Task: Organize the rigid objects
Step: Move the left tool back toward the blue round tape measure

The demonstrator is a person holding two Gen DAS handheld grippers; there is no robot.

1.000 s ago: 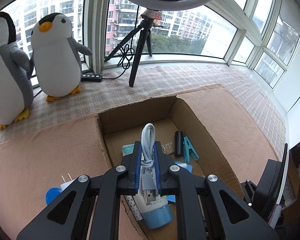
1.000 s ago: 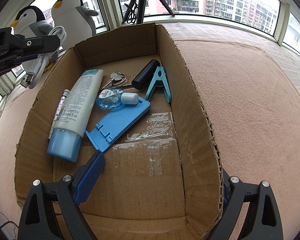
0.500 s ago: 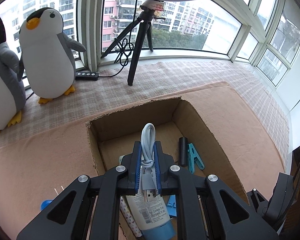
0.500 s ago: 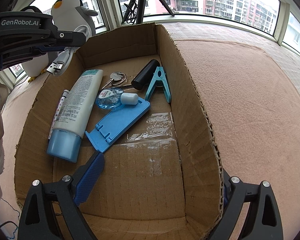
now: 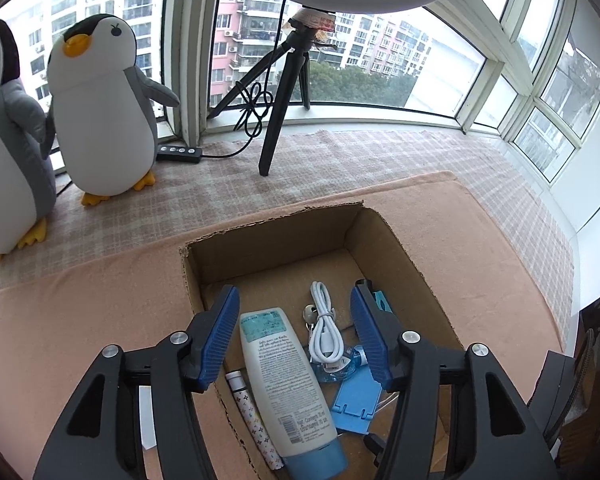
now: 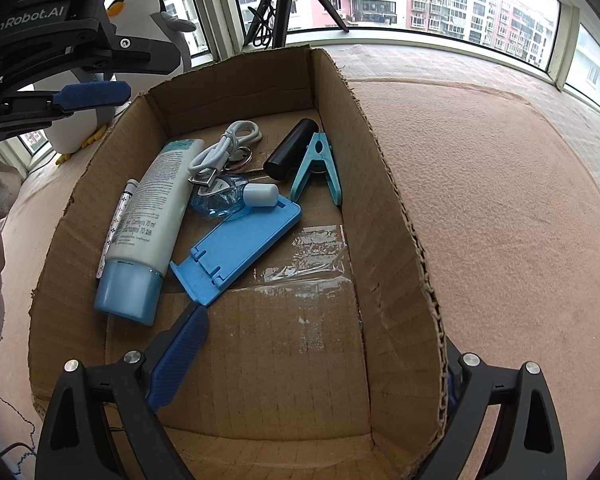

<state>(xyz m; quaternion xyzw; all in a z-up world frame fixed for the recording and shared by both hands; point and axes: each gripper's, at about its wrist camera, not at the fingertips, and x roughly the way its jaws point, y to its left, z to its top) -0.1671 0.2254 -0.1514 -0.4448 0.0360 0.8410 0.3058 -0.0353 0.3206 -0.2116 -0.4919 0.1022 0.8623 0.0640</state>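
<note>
Item: white USB cable (image 6: pixel 220 148), lying in cardboard box (image 6: pixel 396 216) on tube and keyring; left gripper (image 5: pixel 294 338) jaws opening, empty; right gripper (image 6: pixel 300 364) straddles the box wall, spread; advice: lift left clear, straight up.

Open cardboard box (image 6: pixel 380 184), flaps torn off, holds all items. White tube (image 6: pixel 152 216) with blue cap lies flat along the 9 o'clock wall, cap toward 6. Patterned pen (image 6: pixel 118 216) wedged between tube and wall. Coiled white USB cable (image 6: pixel 224 146) rests on keyring and clear blue bottle (image 6: pixel 224 200), plug toward 7. Blue phone stand (image 6: pixel 240 248) lies flat mid-box. Black cylinder (image 6: pixel 292 148) and teal clip (image 6: pixel 318 164) touch at 1 o'clock.
</note>
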